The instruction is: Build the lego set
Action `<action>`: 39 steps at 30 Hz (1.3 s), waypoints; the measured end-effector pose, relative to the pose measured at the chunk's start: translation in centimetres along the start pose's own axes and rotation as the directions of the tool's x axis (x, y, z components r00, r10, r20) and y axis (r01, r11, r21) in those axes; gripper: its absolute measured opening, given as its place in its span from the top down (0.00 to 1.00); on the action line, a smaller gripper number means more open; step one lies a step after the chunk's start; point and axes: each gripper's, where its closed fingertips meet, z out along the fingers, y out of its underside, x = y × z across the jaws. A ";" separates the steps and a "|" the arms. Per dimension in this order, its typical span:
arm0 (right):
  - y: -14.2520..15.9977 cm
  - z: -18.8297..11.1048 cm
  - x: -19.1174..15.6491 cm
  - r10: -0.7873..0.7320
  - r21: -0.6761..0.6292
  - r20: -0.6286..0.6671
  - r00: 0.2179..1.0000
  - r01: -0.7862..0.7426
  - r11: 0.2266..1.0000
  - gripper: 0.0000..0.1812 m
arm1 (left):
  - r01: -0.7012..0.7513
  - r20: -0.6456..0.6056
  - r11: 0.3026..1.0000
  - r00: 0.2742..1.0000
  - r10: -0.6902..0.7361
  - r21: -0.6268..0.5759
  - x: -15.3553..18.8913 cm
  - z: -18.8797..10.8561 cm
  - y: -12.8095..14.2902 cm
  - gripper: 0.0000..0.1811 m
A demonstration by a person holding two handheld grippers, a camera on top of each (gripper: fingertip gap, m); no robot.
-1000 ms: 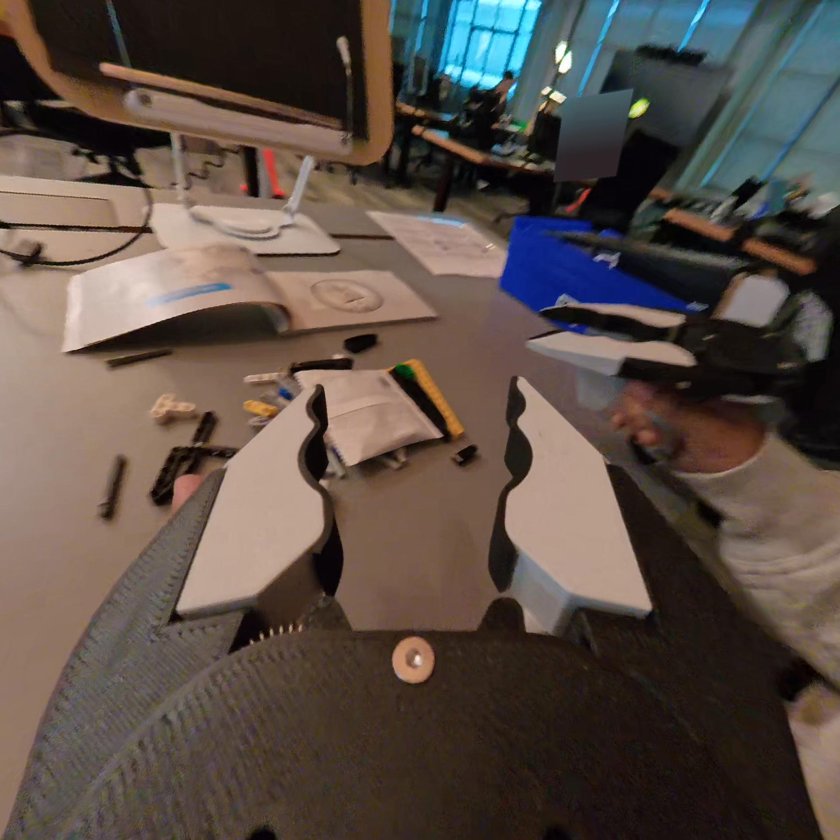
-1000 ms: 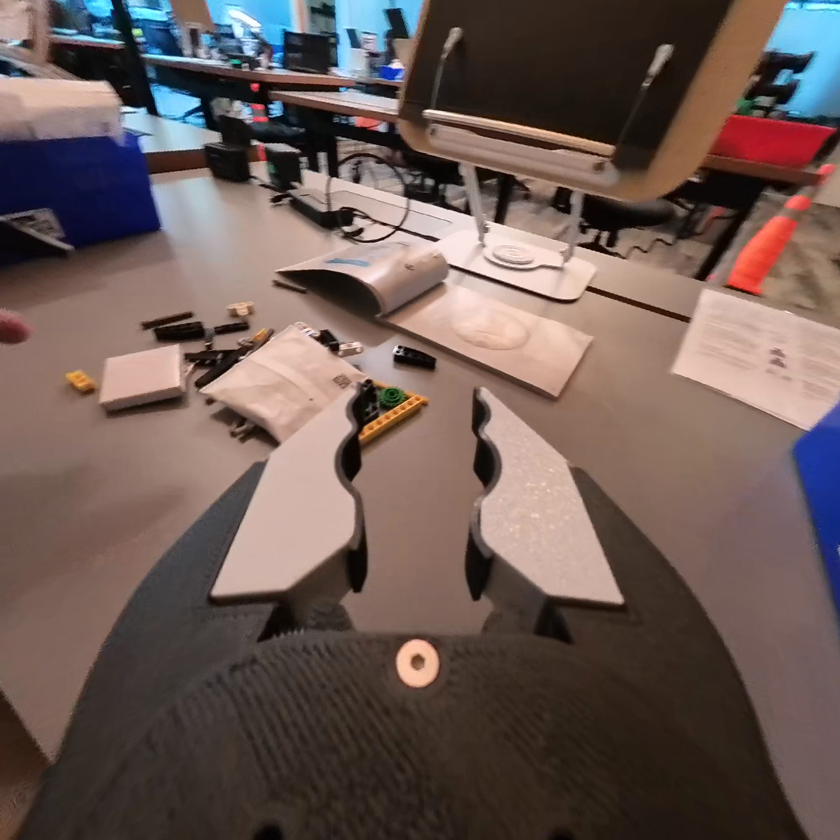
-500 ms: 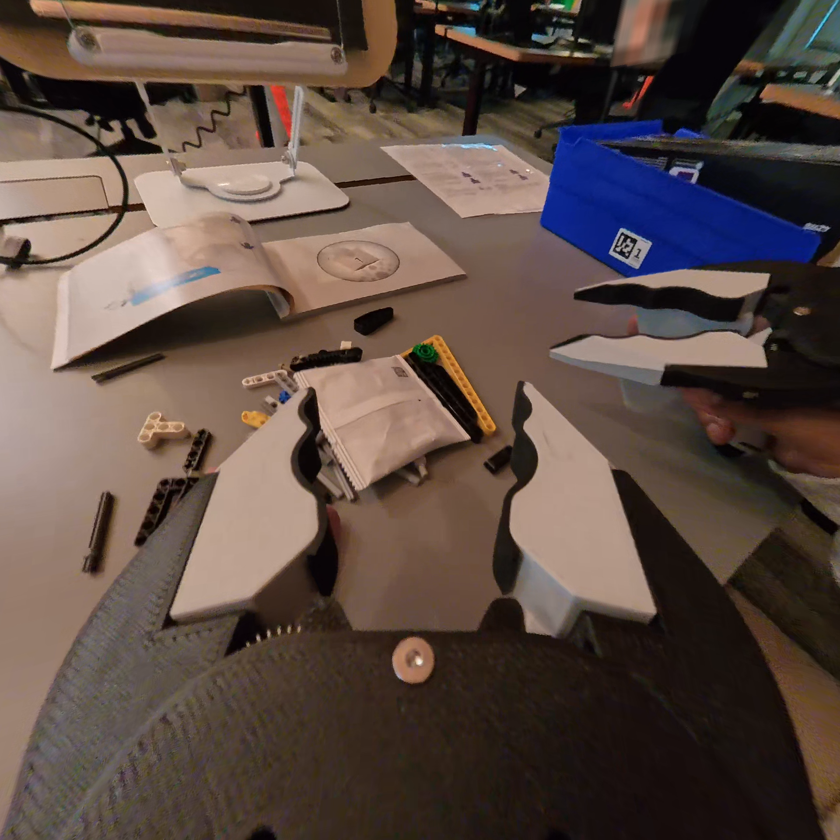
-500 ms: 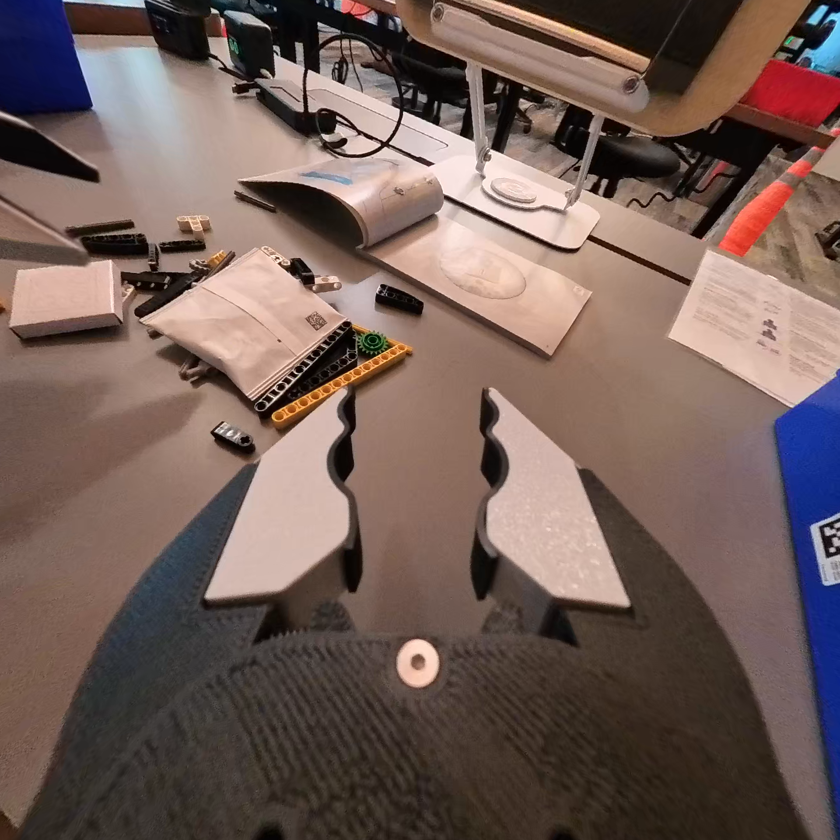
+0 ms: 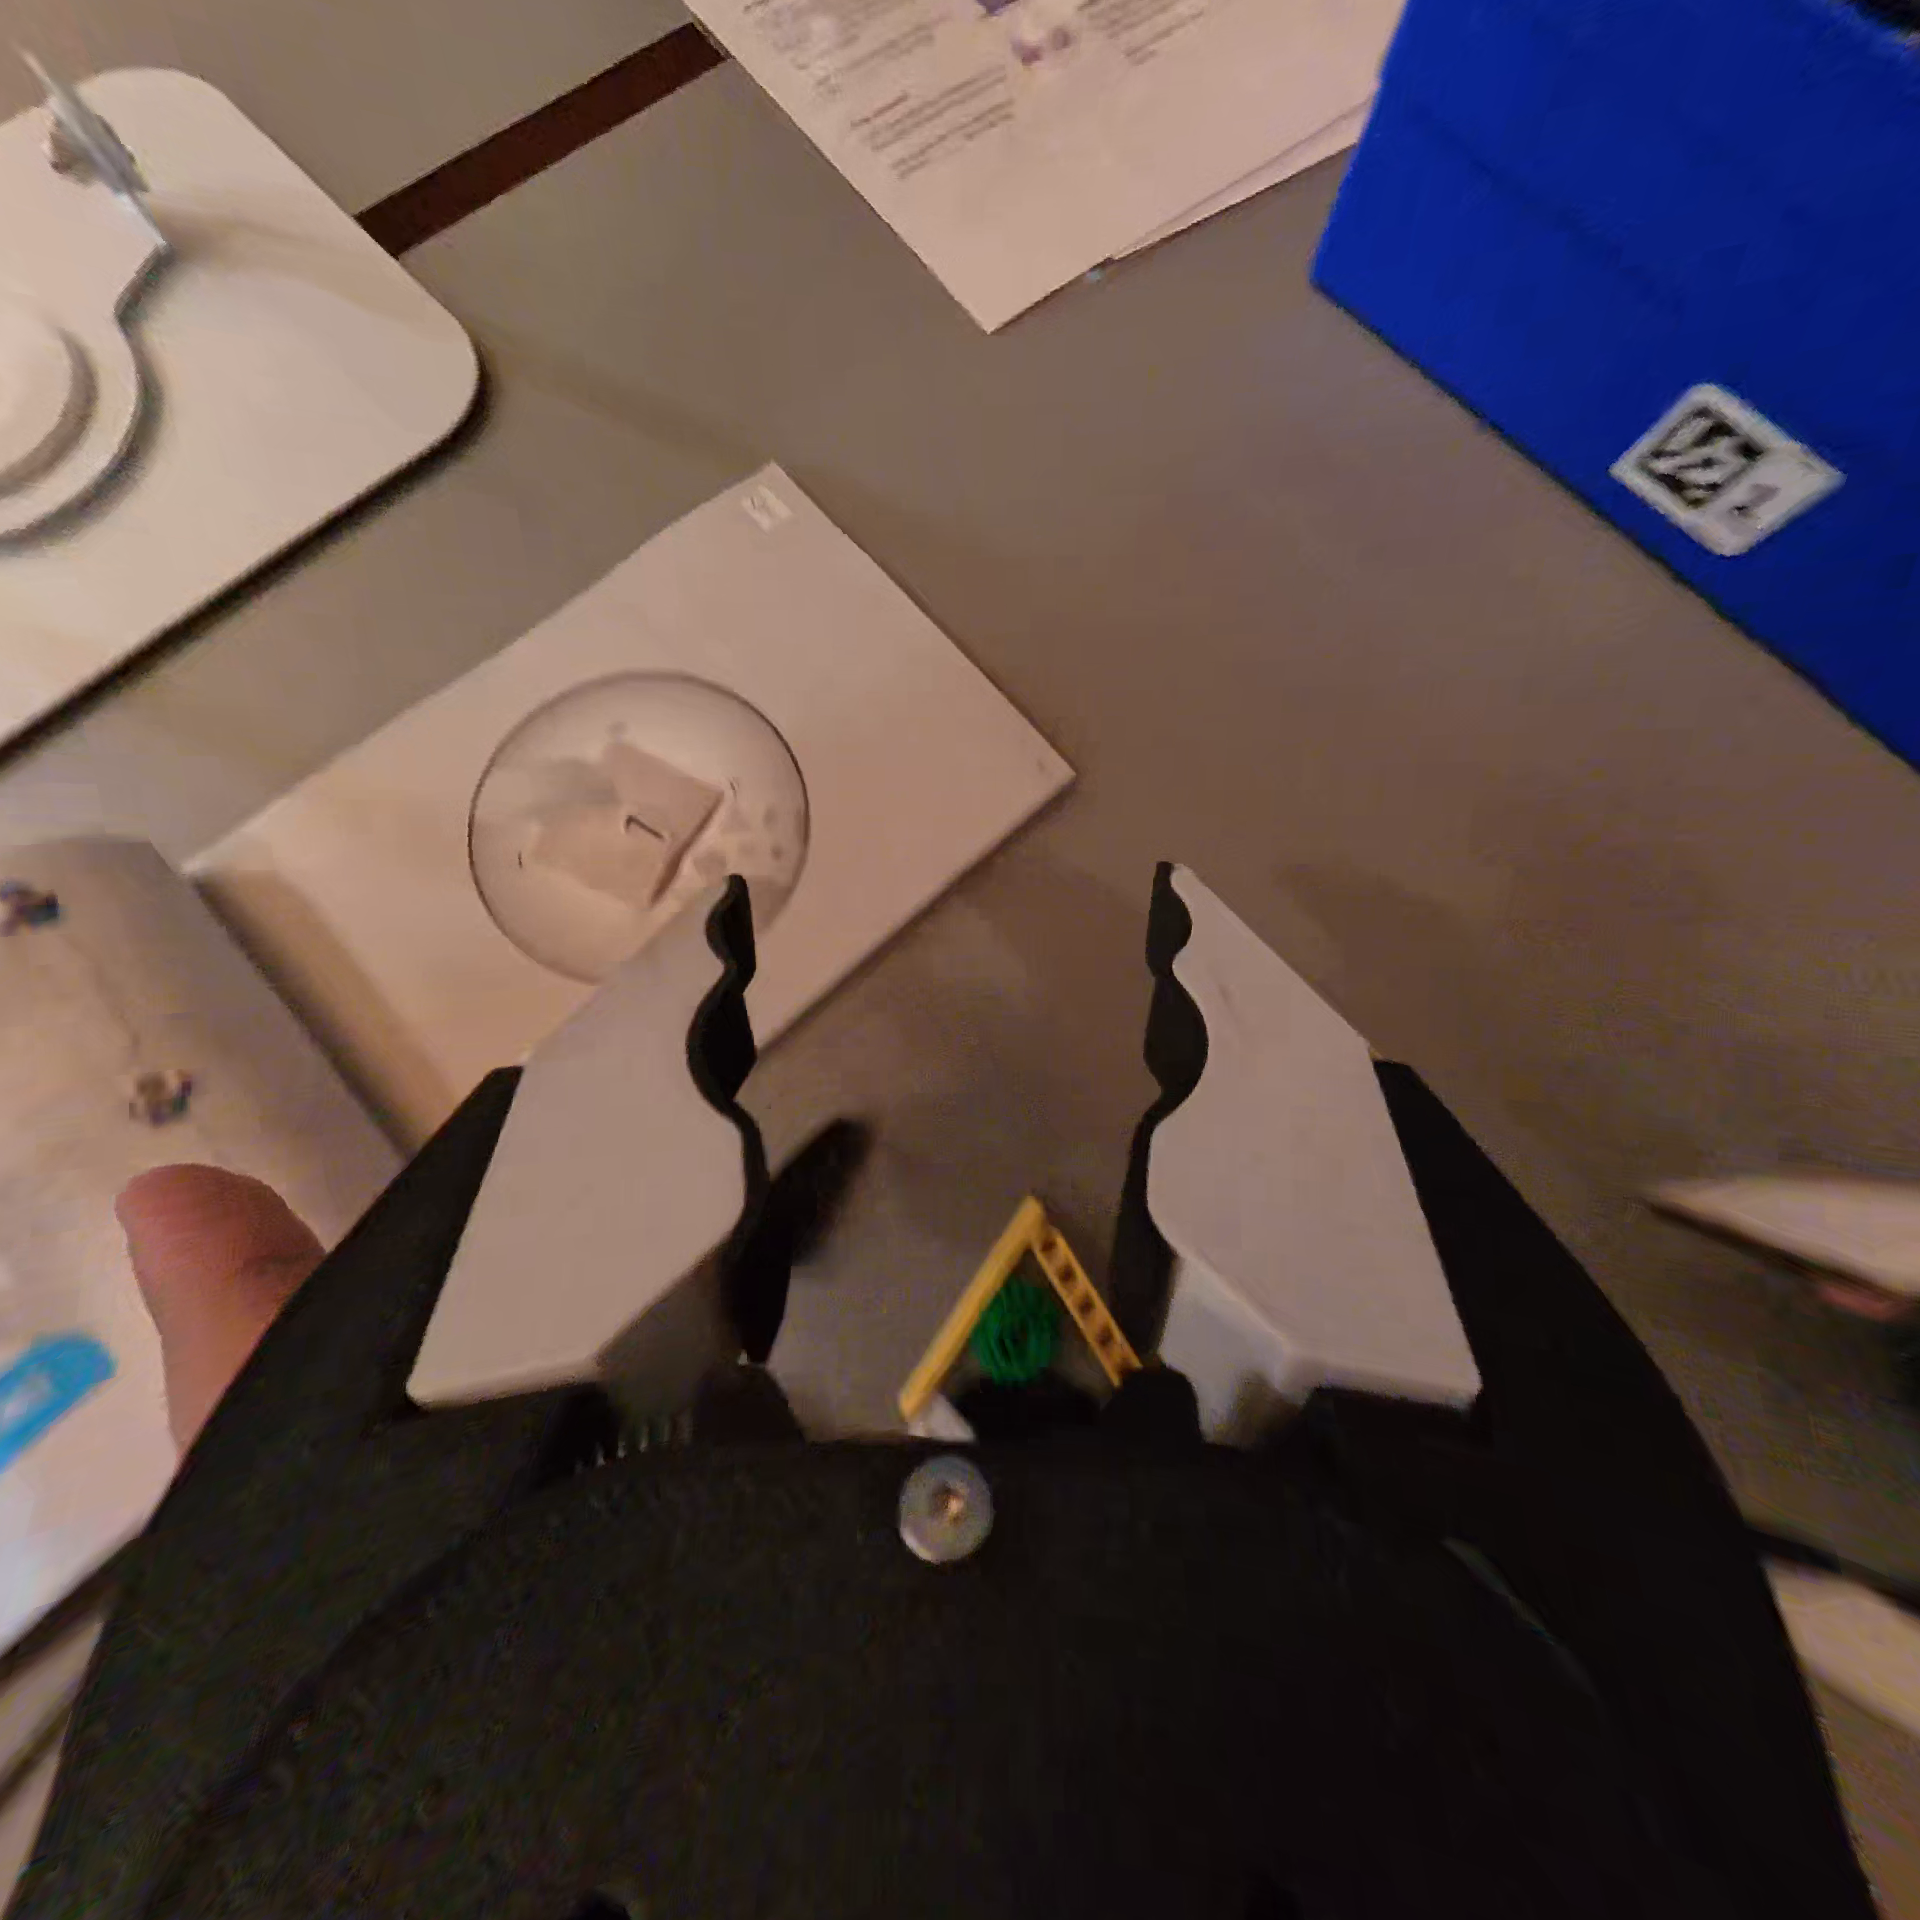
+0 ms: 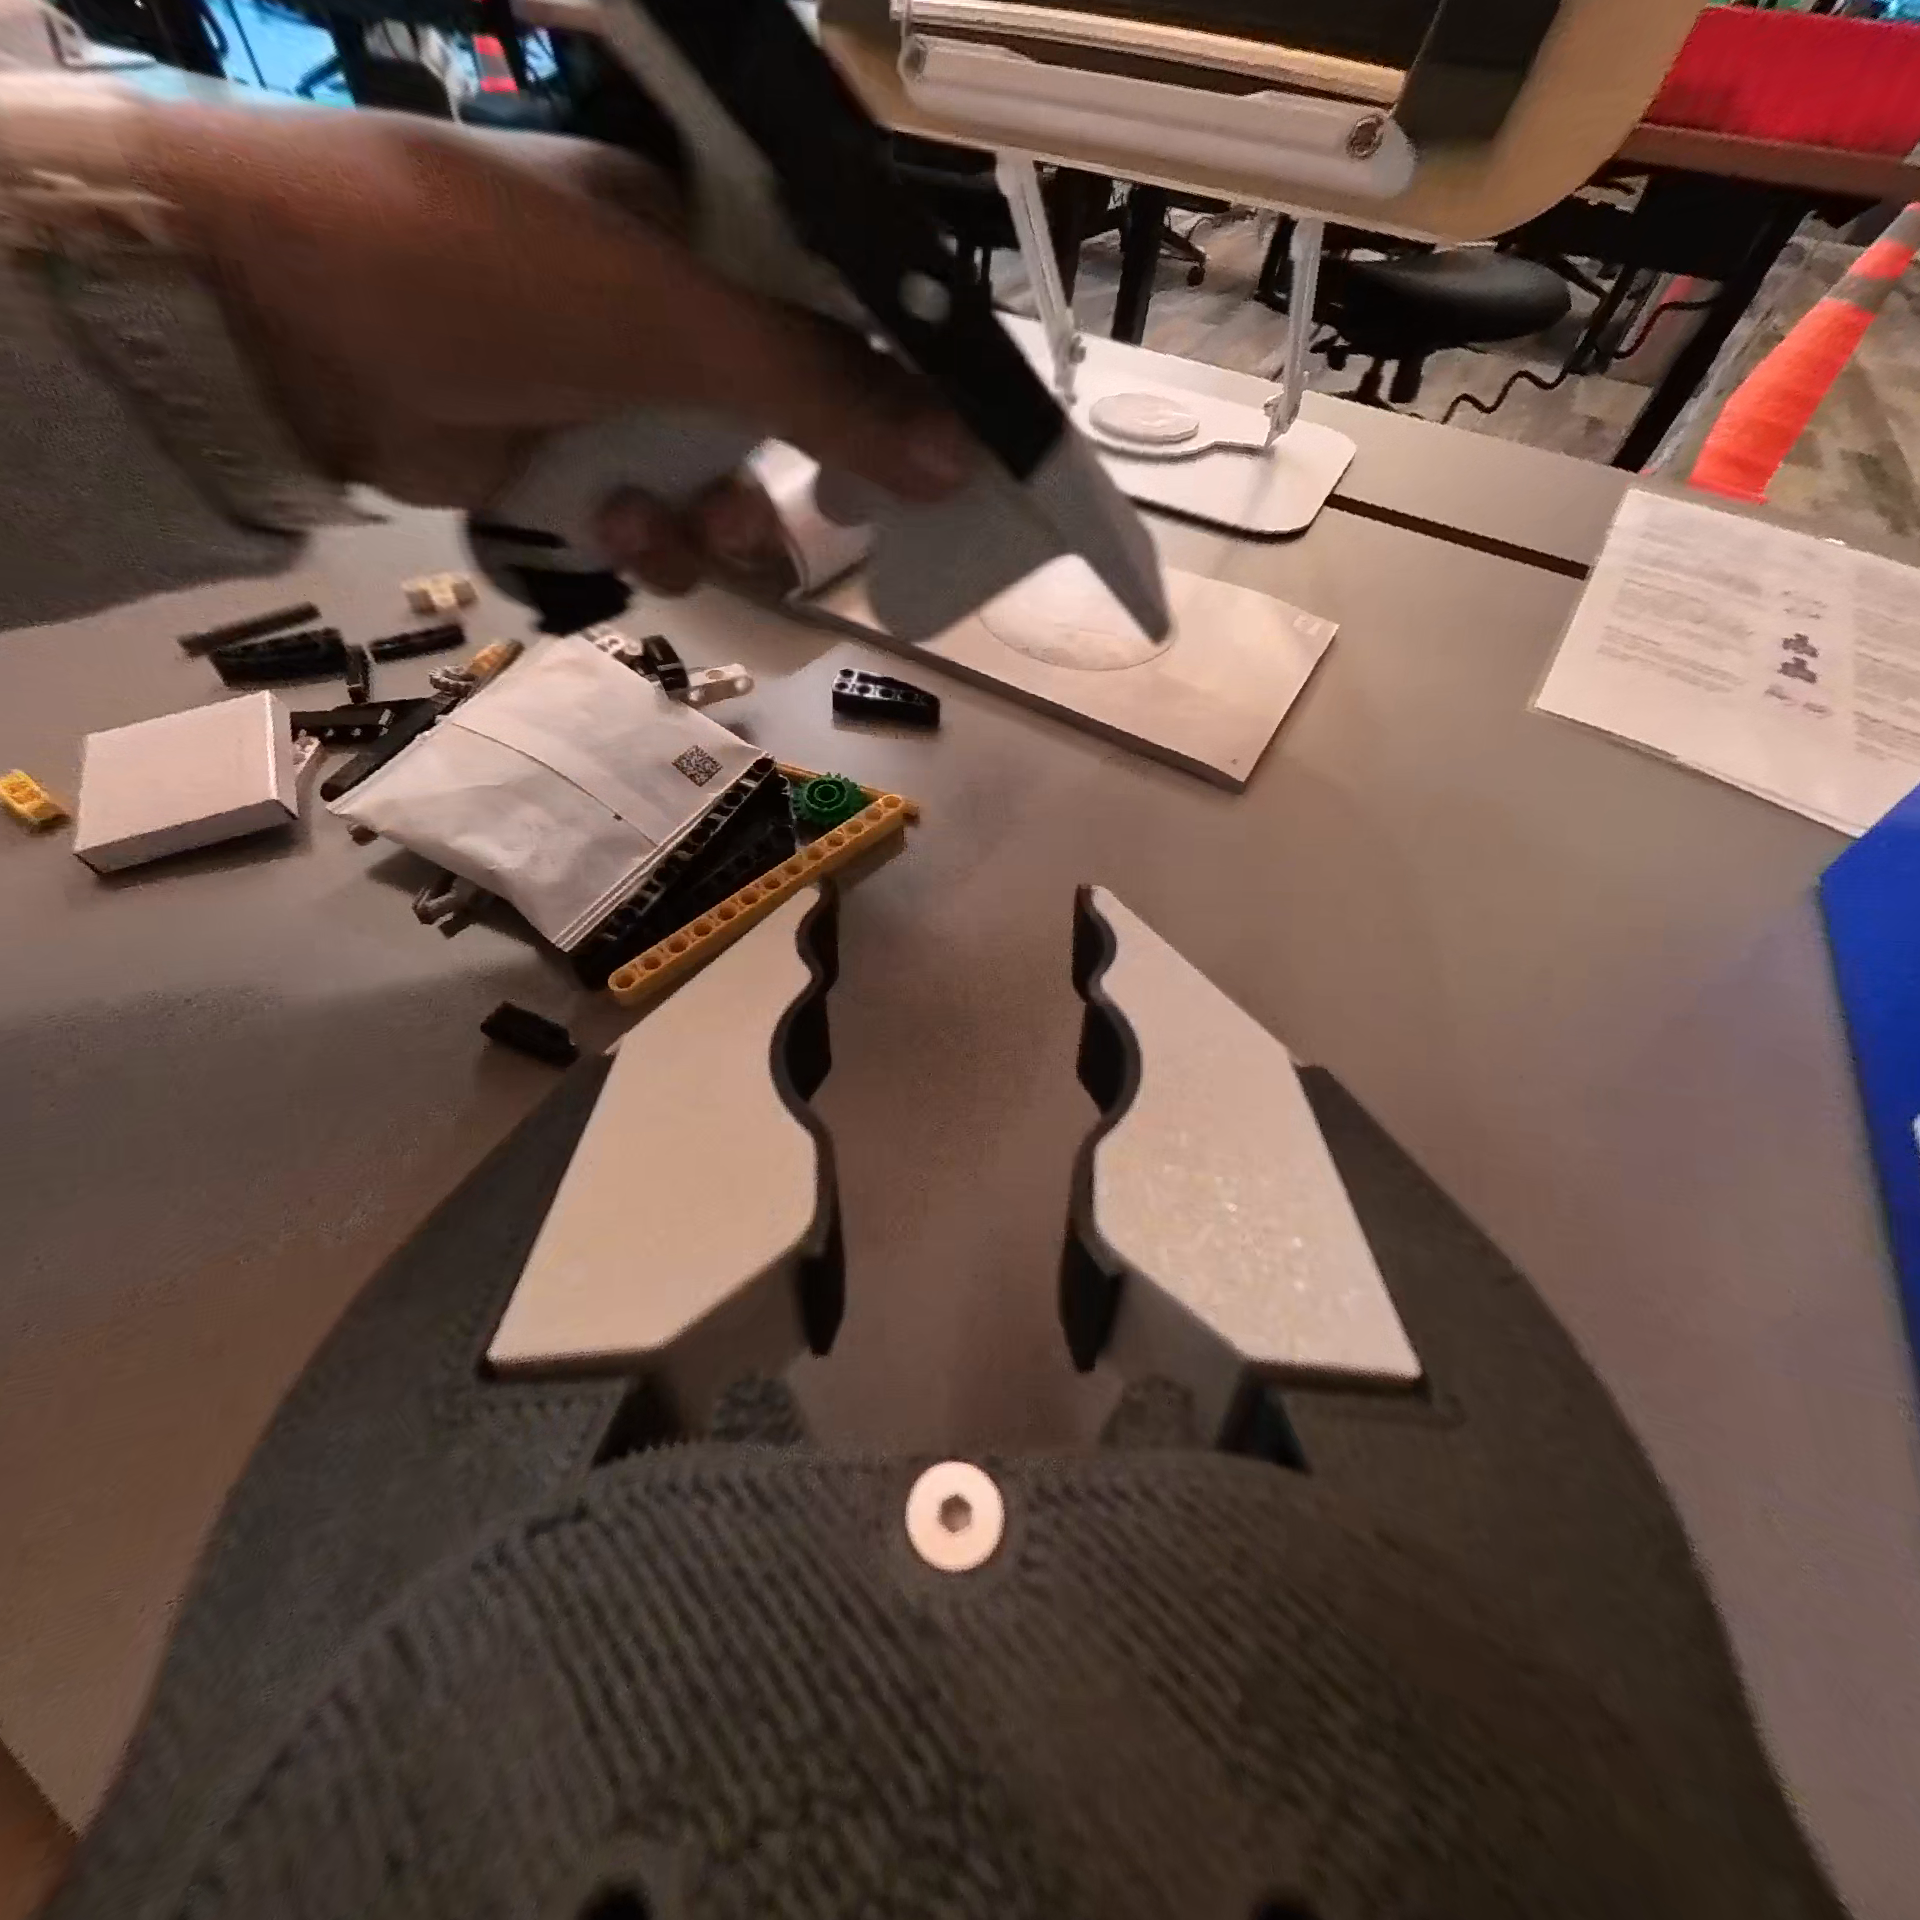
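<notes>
Grey table (image 6: 1351, 935) | lego pieces (image 6: 312, 665) loose around white bag (image 6: 561, 769), yellow beam (image 6: 748, 914) just beside it | my left gripper (image 5: 951, 883) over booklet (image 5: 883, 727), released, empty | right gripper (image 6: 951, 899) released near beam | build barely started, in my judgement

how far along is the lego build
Barely started. Done: only loose pieces tipped out beside the white bag; the yellow beam and green gear lie unjoined. In hand: nothing, left hand-held gripper and right hand-held gripper both open. Left: all assembly.
</notes>
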 end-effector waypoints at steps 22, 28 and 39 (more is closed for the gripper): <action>-0.1 -0.2 0.2 0.051 0.011 0.034 0.998 -0.052 0.999 0.78 | 0.065 0.109 0.987 0.993 -0.049 -0.147 -2.6 6.7 0.7 0.76; 0.0 -0.1 0.1 0.036 0.003 0.032 0.999 -0.036 0.999 0.78 | 0.100 0.119 0.987 0.989 -0.085 -0.123 -3.6 6.5 0.7 0.89; 0.0 0.0 0.0 0.039 -0.001 0.039 0.998 -0.039 0.999 0.78 | 0.152 0.088 0.984 0.986 -0.144 -0.089 -4.5 5.5 0.8 1.00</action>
